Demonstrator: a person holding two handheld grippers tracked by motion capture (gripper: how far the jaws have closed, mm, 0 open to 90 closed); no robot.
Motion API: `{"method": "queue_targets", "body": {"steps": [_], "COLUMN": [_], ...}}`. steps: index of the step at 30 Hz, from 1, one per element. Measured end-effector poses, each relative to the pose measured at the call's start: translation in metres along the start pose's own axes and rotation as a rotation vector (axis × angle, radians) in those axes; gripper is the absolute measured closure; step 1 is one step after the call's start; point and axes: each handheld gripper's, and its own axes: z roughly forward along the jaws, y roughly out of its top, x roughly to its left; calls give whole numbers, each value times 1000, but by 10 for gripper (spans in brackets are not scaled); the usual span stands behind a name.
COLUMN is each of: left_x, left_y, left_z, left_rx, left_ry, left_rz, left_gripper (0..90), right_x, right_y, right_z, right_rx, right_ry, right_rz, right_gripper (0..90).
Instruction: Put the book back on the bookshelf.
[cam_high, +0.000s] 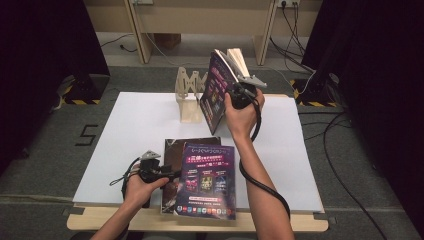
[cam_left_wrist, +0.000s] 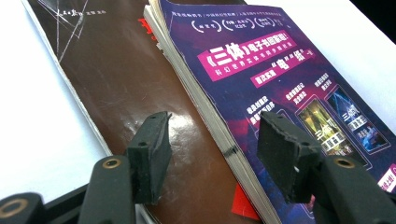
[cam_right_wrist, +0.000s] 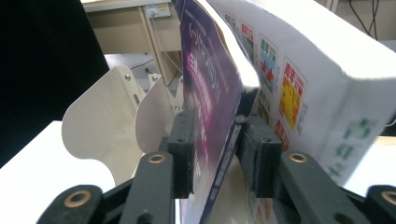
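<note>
My right gripper (cam_right_wrist: 215, 149) is shut on a purple book (cam_right_wrist: 210, 93), one pad on each face of it. It holds this book (cam_high: 216, 87) upright and tilted beside a wooden book rack (cam_high: 189, 97). A thick white book (cam_right_wrist: 299, 79) stands against its far side. A second purple book (cam_high: 207, 180) lies flat near the front edge, partly on a brown book (cam_high: 172, 150). My left gripper (cam_left_wrist: 212, 140) is open and low over them. One pad hangs above the brown cover (cam_left_wrist: 121, 79), the other above the purple cover (cam_left_wrist: 280, 70), and the page edge runs between them.
A white board (cam_high: 130, 130) covers the wooden table (cam_high: 150, 220). The rack's pale curved dividers (cam_right_wrist: 102, 121) rise just left of the held book. Dark curtains, cables and a desk's legs lie beyond the table.
</note>
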Motion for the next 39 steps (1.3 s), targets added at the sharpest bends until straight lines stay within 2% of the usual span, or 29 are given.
{"method": "queue_targets", "body": {"steps": [6,11,15,22,24,27,32,36,38,39], "left_x": [-1,-1,-1,-3,-4,-4,-6,-9,-11,-11], "left_y": [2,3,6,12,13,15,17,17,16,16], "left_z": [0,1,1,5,8,11,18,24,27,27], "left_rx": [-8,-14,-21,-20,-11,-4,18,41,52,52], "left_ry": [-2,-8,-12,-18,-23,-19,-17,-17,-20,-20], "left_rz": [-15,-34,-47,-56,-59,-60,-64,-73,-77,-77], "left_gripper": [421,419,419,423,425,426,436,446,459,467], "right_x": [-3,-10,-13,-20,-23,-27,-37,-42,-45,-45], "right_y": [-7,-16,-20,-35,-46,-54,-79,-93,-108,-108], "right_z": [-7,-15,-19,-27,-29,-30,-29,-27,-25,-25], "right_rx": [24,50,60,114,152,173,267,310,365,365], "right_ry": [14,27,33,39,46,45,60,68,76,76], "right_rz": [-10,5,0,5,13,16,46,57,78,78], "right_gripper": [633,613,610,607,607,607,607,607,607,607]}}
